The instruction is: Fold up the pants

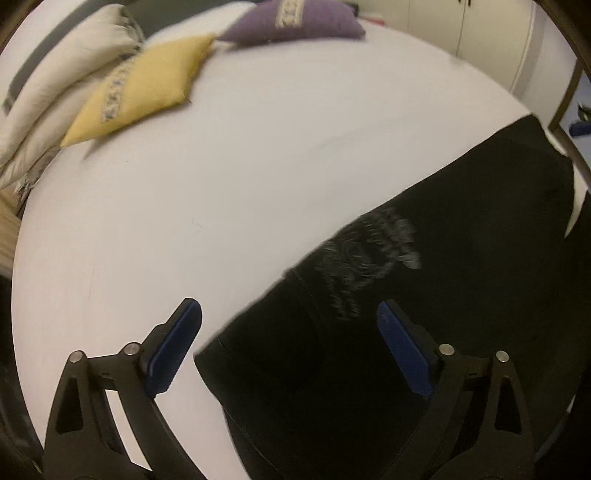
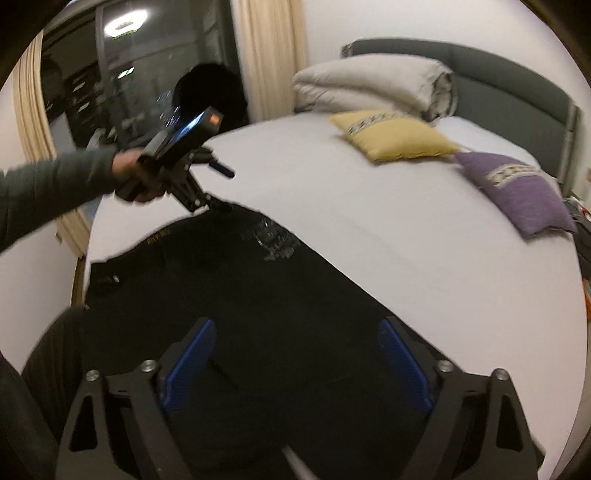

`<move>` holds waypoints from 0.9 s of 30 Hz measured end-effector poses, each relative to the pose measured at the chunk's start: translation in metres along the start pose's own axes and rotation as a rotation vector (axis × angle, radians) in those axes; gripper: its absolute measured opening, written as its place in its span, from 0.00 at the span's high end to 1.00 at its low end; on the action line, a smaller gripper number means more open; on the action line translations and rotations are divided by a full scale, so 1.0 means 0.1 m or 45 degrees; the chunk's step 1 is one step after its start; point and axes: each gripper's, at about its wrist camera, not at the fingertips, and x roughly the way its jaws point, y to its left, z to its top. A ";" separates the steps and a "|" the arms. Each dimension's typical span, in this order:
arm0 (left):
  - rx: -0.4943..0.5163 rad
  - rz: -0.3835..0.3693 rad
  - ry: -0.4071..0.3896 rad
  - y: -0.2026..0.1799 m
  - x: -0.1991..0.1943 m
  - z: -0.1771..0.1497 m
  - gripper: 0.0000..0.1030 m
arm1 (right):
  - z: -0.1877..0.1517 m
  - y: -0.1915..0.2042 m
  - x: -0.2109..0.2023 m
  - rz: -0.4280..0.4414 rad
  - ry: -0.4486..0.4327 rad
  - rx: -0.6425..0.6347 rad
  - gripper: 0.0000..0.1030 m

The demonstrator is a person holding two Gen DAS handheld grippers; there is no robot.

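Note:
Black pants with a pale print lie spread on the white bed. My left gripper hangs open over the edge of the pants, one blue pad above the sheet and the other above the fabric, gripping nothing. In the right wrist view a hand holds that left gripper at the far end of the pants. My right gripper stands open above the near part of the pants, its pads apart with only fabric below them.
A yellow cushion and a purple cushion lie near the grey headboard, beside a folded pale duvet. A dark window with curtains is at the bed's far side. White cupboard doors stand beyond the bed.

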 end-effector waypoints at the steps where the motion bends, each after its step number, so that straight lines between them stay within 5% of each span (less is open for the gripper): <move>1: 0.013 -0.018 0.025 0.08 0.12 0.05 0.13 | 0.03 -0.10 0.12 0.009 0.026 -0.015 0.17; 10: 0.077 -0.162 0.230 0.33 0.81 0.11 0.23 | 0.10 -0.51 0.58 0.111 0.098 0.020 0.23; 12: 0.065 -0.209 0.239 0.37 0.87 0.11 0.30 | 0.13 -0.50 0.66 0.118 0.122 0.011 0.25; 15: 0.072 -0.262 0.232 0.39 0.87 0.15 0.56 | 0.14 -0.50 0.73 0.129 0.143 -0.006 0.26; 17: 0.092 -0.240 0.218 0.39 0.85 0.17 0.85 | 0.17 -0.51 0.78 0.143 0.158 -0.015 0.29; 19: 0.125 -0.217 0.203 0.37 0.82 0.17 0.92 | 0.19 -0.51 0.81 0.130 0.173 -0.025 0.30; 27: 0.210 0.010 -0.014 0.20 0.48 0.02 0.96 | 0.40 -0.66 1.15 0.098 0.259 -0.067 0.41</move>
